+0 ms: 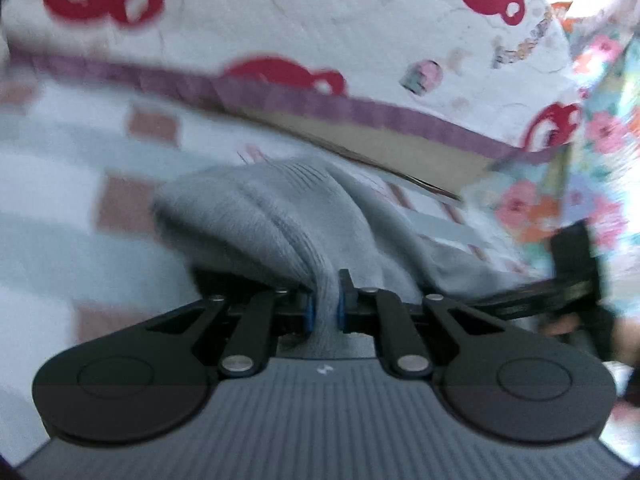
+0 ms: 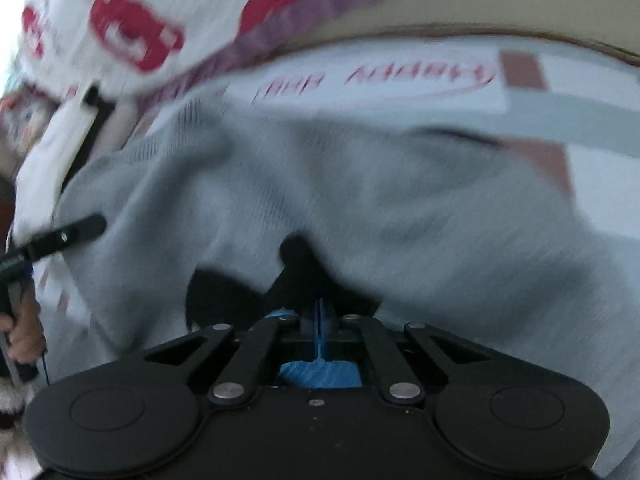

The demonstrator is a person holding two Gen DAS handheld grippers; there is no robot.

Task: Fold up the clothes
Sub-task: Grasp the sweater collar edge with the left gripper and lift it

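The grey knitted garment point(image 1: 256, 216) lies on a bed, over a sheet with pink squares and pale bands point(image 1: 72, 168). A ribbed fold of it is clamped between the blue pads of the left tongs point(image 1: 325, 312). The right tongs point(image 2: 320, 320) are drawn together at another part of the same knit point(image 2: 340, 184); the frame is blurred and only a thin layer, if any, can be made out between the pads.

The step is judged to be a two-point lift for a fold. It is done well if both grips are kept level and the cloth is held taut between them, so that the crease falls straight.

Room is limited ahead by the cartoon-print quilt point(image 1: 320, 20) with its purple border, and on the right of the left view by floral fabric point(image 1: 600, 128). The open sheet is the better place for the folded cloth to be laid.
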